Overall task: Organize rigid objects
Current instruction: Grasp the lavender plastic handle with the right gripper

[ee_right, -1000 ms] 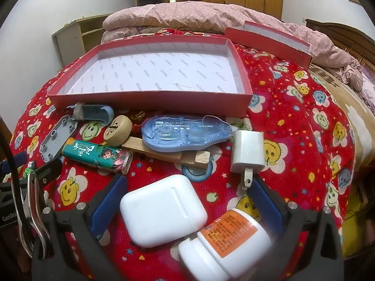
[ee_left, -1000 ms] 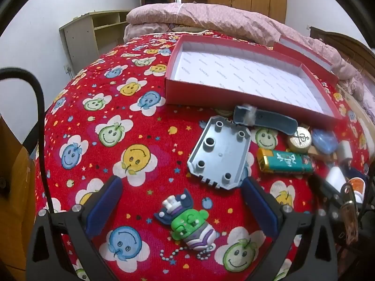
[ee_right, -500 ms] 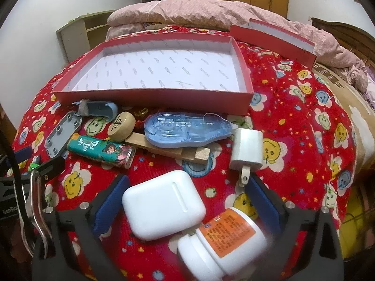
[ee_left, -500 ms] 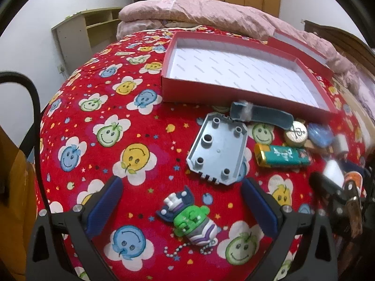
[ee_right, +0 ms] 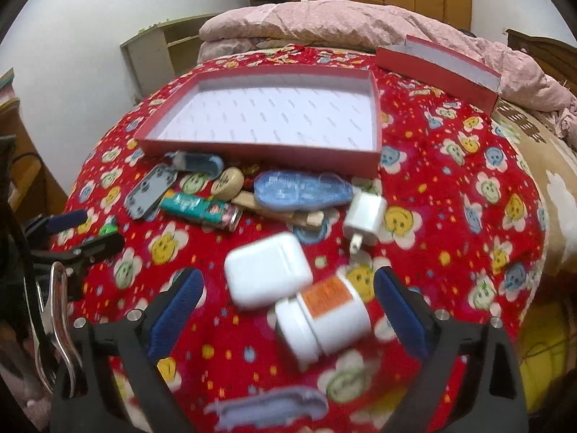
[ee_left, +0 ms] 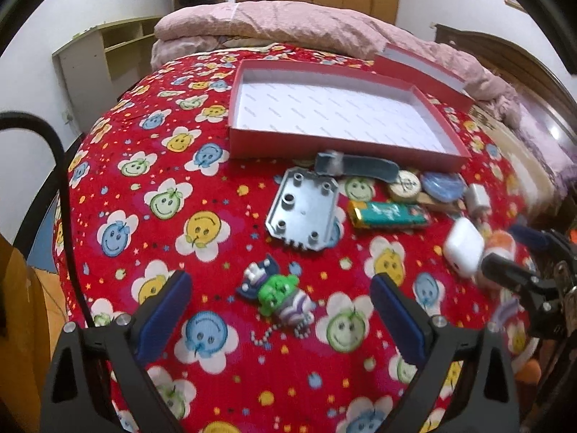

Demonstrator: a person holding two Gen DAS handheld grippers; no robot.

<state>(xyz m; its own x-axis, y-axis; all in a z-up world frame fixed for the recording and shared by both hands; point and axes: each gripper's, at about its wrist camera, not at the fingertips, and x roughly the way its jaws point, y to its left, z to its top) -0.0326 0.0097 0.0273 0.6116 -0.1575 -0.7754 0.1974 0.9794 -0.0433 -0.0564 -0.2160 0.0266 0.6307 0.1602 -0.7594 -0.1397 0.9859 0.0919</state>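
While both grippers gape wide and empty, the left gripper (ee_left: 279, 308) straddles a knobbly rubber keychain (ee_left: 279, 294); rightward, a smooth white earbud case (ee_right: 267, 270) and round bottle (ee_right: 322, 315) lie before the shallow red cardboard box (ee_right: 259, 151).

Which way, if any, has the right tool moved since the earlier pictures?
Yes: the right tool has drawn back and up from the red box, which looks farther off. Its jaws have just been closing slightly, with the white bottle between them.
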